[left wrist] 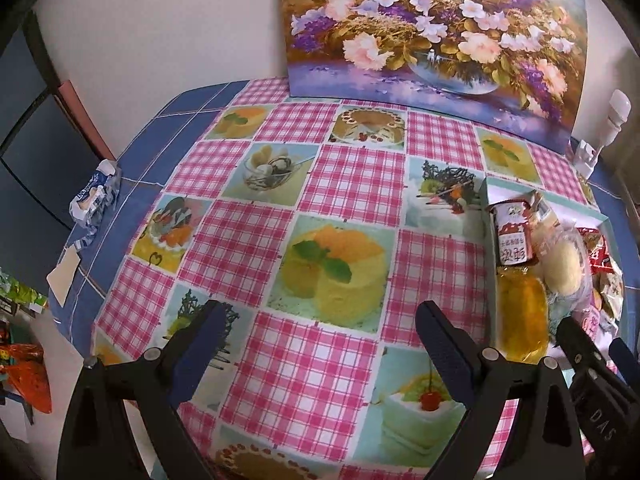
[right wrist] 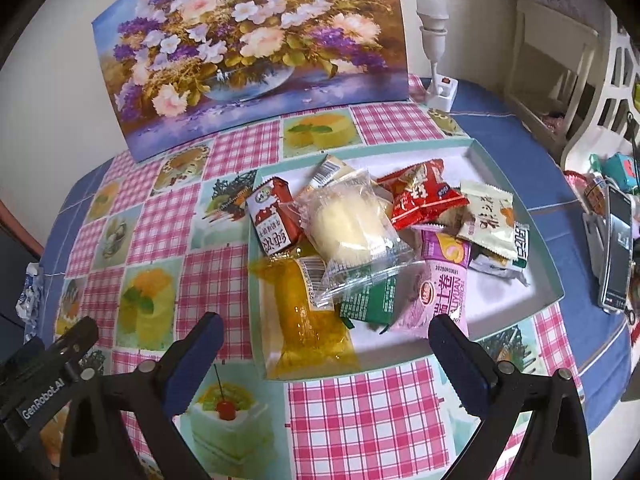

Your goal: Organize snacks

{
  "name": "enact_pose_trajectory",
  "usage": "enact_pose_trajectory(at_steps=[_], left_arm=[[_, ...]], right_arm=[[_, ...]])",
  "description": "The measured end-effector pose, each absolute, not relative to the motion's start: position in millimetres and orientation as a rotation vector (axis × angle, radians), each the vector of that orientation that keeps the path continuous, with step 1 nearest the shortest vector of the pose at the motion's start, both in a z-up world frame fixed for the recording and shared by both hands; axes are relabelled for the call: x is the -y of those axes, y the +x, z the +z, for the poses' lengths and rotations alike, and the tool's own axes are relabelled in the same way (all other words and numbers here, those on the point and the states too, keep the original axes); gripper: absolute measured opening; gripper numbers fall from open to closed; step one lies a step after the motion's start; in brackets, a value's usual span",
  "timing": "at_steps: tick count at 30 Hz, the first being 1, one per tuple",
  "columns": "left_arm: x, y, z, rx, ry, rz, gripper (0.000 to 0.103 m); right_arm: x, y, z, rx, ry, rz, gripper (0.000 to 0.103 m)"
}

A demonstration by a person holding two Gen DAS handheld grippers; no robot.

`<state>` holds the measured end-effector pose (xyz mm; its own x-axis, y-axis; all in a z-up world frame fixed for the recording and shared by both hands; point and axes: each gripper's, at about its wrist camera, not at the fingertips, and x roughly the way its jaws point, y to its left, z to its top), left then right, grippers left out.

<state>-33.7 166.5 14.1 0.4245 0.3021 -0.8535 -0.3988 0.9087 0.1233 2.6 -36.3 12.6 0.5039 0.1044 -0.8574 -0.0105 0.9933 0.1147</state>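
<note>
A shallow teal-rimmed tray (right wrist: 404, 152) lies on the checked tablecloth with several wrapped snacks piled in it. Among them are a clear-wrapped pale bun (right wrist: 352, 224), a red-brown pack (right wrist: 274, 216), an orange packet (right wrist: 312, 320), a green packet (right wrist: 368, 300), a pink packet (right wrist: 440, 288) and a red packet (right wrist: 424, 196). My right gripper (right wrist: 328, 328) hovers open at the tray's near edge, over the orange packet, holding nothing. My left gripper (left wrist: 322, 320) is open over bare tablecloth, left of the tray (left wrist: 516, 190).
A flower painting (right wrist: 248, 52) leans on the back wall. Behind the tray stands a white lamp (right wrist: 434, 40). On the right is a phone on a stand (right wrist: 616, 252). A blue-white wrapper (left wrist: 96, 196) lies at the table's left edge.
</note>
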Motion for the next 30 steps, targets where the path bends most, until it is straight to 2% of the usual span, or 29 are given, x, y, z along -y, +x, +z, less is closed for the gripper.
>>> enact_pose_trajectory(at_steps=[30], left_arm=[[-176.5, -28.7, 7.0, -1.089, -0.106, 0.374, 0.096]], right_arm=[[34.0, 11.6, -7.2, -1.140, 0.114, 0.065, 0.103]])
